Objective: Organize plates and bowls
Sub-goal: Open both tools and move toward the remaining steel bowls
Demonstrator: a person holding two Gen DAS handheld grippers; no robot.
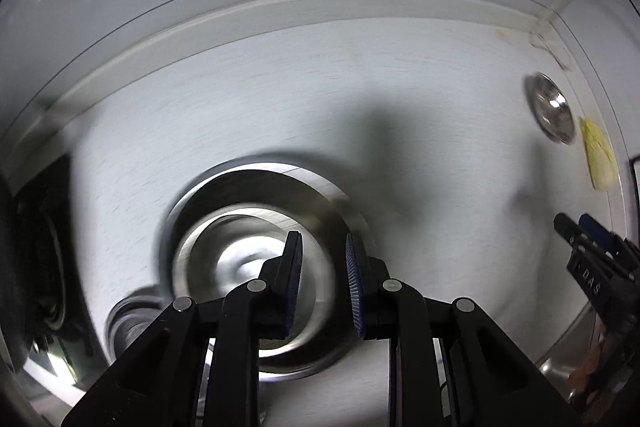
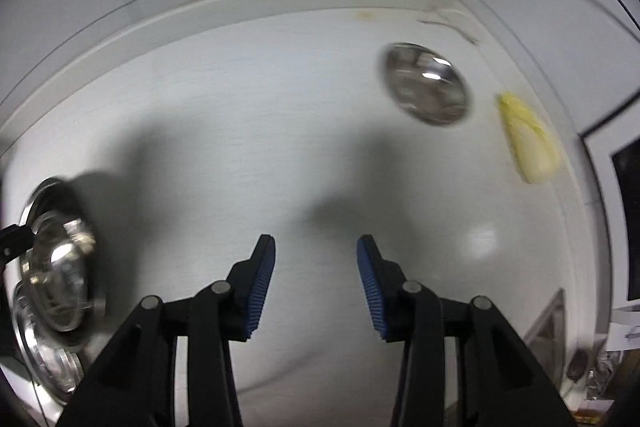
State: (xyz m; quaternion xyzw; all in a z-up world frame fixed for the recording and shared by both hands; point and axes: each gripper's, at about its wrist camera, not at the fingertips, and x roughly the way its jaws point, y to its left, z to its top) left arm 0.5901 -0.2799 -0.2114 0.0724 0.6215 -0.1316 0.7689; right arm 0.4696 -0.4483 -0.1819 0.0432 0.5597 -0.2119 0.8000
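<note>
Steel bowl stack (image 1: pixel 256 267): lower centre, directly beneath my left gripper (image 1: pixel 322 283), spread, empty.
Lone steel bowl (image 2: pixel 426 85): upper right on white surface (image 2: pixel 256 131), ahead-right of my right gripper (image 2: pixel 316 287), spread, nearer arm.

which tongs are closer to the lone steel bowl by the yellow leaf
Right. The right tongs point across bare counter toward the lone steel bowl, ahead and to their right. The left tongs hang over the stacked bowls, with that bowl far off to their right.
</note>
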